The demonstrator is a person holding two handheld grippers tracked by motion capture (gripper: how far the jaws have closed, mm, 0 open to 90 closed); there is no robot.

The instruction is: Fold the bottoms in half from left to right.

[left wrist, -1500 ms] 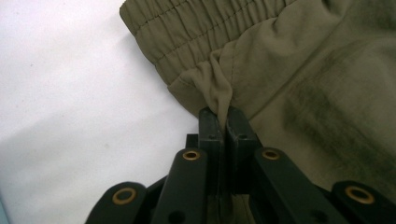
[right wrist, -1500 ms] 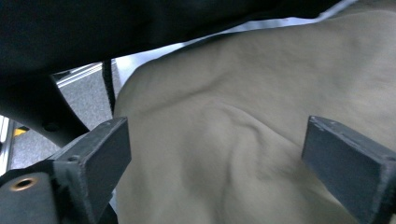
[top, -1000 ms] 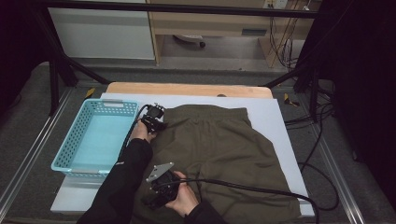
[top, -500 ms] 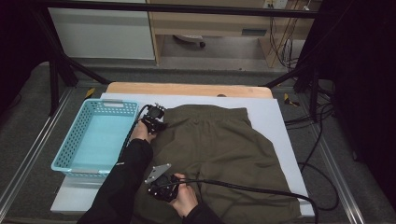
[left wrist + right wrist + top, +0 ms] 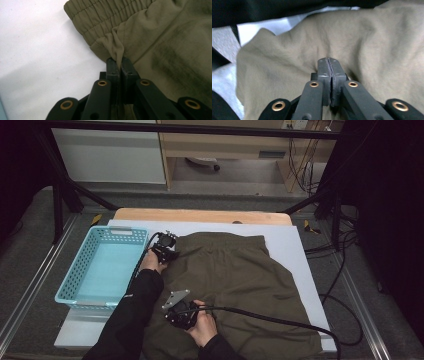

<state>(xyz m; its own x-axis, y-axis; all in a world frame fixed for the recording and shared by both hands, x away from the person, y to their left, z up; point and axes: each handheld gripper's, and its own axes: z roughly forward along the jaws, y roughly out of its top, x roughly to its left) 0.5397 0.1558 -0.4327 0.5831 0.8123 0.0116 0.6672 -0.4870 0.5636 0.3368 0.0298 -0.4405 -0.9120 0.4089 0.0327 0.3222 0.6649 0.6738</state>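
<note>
An olive-green garment [image 5: 235,290] with an elastic waistband lies spread on the white table [image 5: 295,250]. My left gripper [image 5: 167,245] sits at the waistband's left corner. In the left gripper view its jaws [image 5: 119,62] are shut on a fold of the cloth [image 5: 160,40] just under the elastic. My right gripper [image 5: 180,312] rests on the garment's near left edge. In the right gripper view its jaws [image 5: 329,62] have just closed, with a puckered pinch of the fabric [image 5: 372,42] at their tips.
A light blue plastic basket [image 5: 75,292] stands on the table left of the garment, with nothing in it. The right gripper's black cable [image 5: 270,317] trails across the cloth to the right. A wooden board [image 5: 200,215] runs along the table's far edge.
The right gripper has shifted slightly on the garment's near left edge. The left gripper and the cloth at the waistband have stayed put.
</note>
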